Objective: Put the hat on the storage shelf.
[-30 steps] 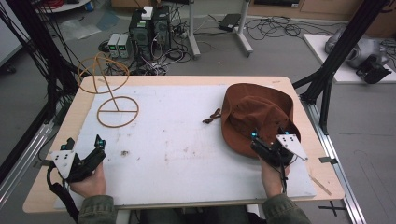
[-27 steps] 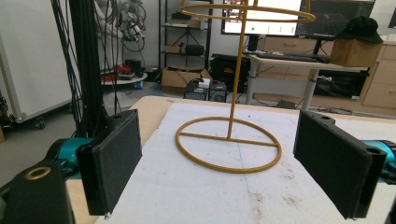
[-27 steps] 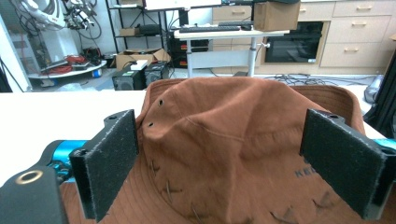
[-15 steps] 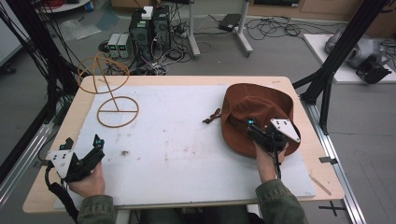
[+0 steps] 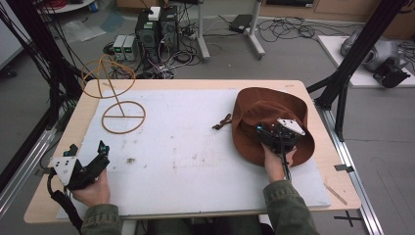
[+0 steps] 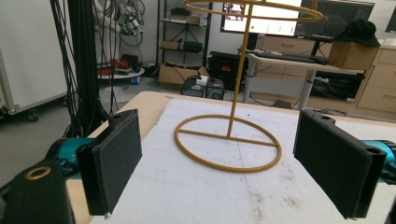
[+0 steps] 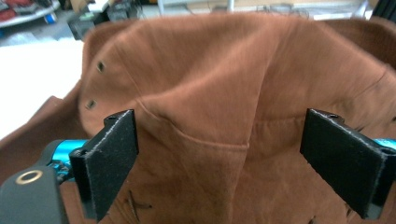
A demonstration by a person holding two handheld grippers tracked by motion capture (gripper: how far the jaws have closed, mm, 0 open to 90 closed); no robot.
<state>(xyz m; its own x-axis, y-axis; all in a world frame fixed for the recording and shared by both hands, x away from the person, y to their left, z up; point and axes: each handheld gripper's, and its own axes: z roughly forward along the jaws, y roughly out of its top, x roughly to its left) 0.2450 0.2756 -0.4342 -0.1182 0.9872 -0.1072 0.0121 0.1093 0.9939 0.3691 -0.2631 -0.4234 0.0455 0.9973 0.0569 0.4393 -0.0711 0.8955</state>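
**Right gripper over the hat, left one idle at the near corner**

Starting at the left — the left gripper [image 5: 100,152] sits low at the near-left corner of the white foam-covered wooden table [image 5: 195,166], held in the person's left hand [image 5: 90,191]. Its jaws stand wide apart with nothing between them, and in the left gripper view they frame the gold wire hat stand with a ring base and an upright stem [image 6: 229,144], which stands well ahead of them on the far-left part of the mat. The stand's upper hoop rises past the table's far edge in the high view.

Across the middle, bare mat with a few scuffs, then a short dark brown cord [image 5: 222,121] lying just beside the hat's left edge.

On the right — the floppy brown fabric brimmed hat [image 5: 266,115] lies on the mat, crown rumpled. The right gripper [image 5: 264,133] is over its near side, above the brim. In the right gripper view the jaws are spread wide on either side of the creased crown [image 7: 224,93], gripping nothing; whether the pads touch the cloth, I cannot tell.
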